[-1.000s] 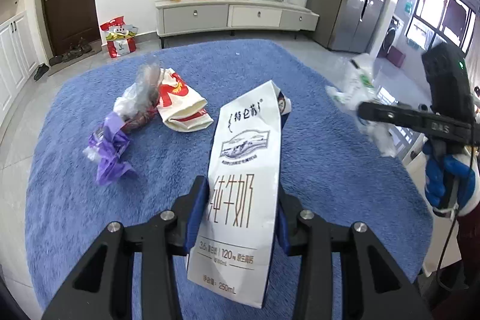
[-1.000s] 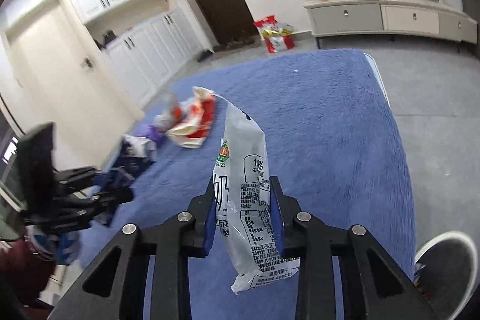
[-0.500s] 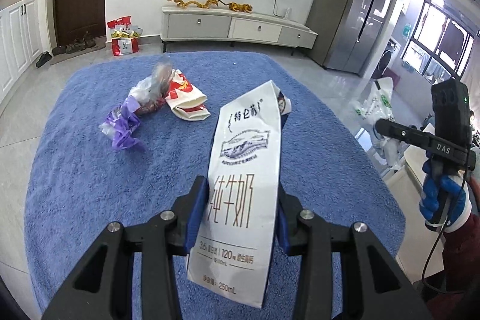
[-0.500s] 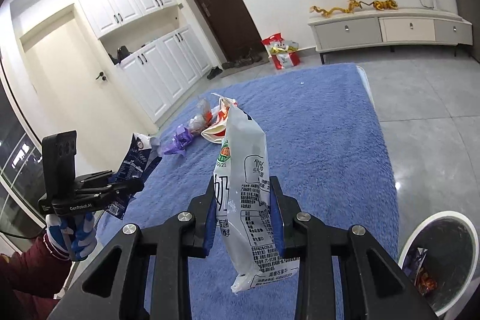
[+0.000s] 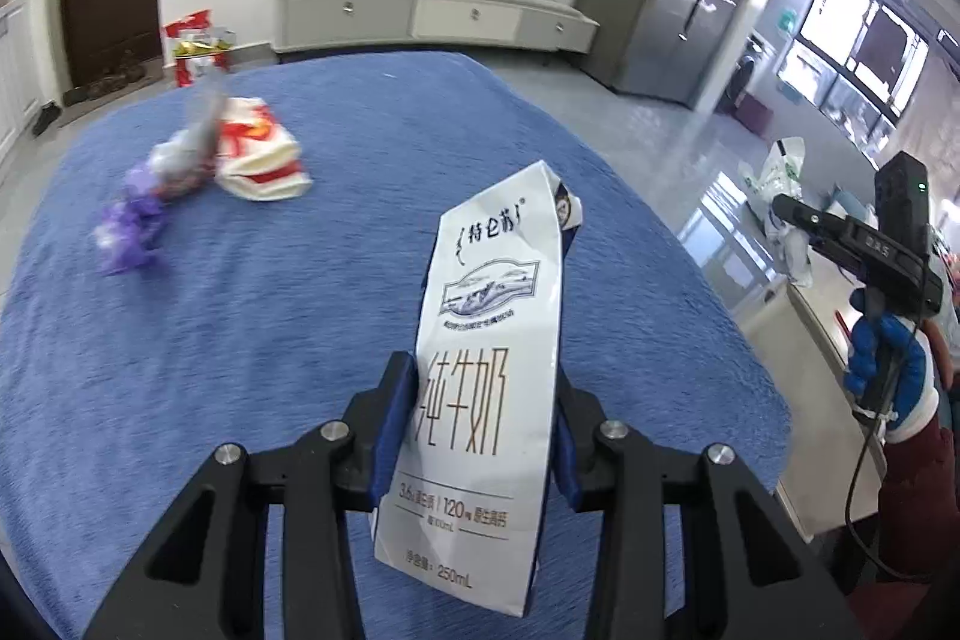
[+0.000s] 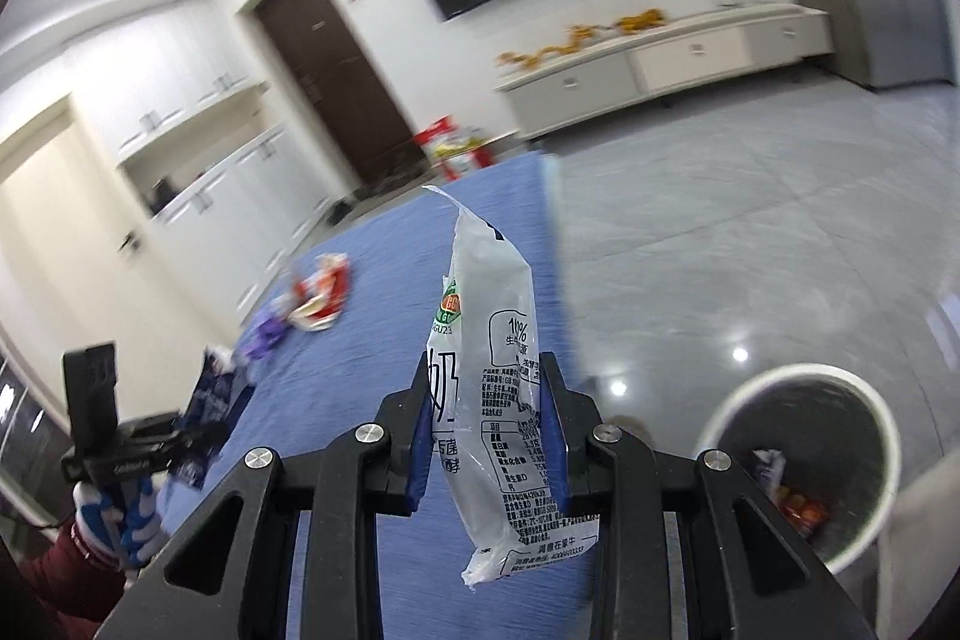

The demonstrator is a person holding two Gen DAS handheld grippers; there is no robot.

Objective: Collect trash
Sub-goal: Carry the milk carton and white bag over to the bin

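You've got your left gripper (image 5: 477,424) clamped on the flattened white milk carton (image 5: 489,376) and your right gripper (image 6: 486,433) on the clear plastic milk pouch (image 6: 498,400). The round white bin (image 6: 804,466), right of the right fingers, already holds some wrappers. The red-and-white bag (image 5: 258,148) and purple wrapper (image 5: 129,232) beyond the left fingers are still left.

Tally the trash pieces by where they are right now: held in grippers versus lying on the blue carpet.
Held in grippers: 2, the white milk carton in the left gripper and the clear plastic milk pouch in the right gripper.
On the blue carpet: 3, the red-and-white paper bag, grey crumpled wrapper, purple crumpled wrapper.
Total: 5
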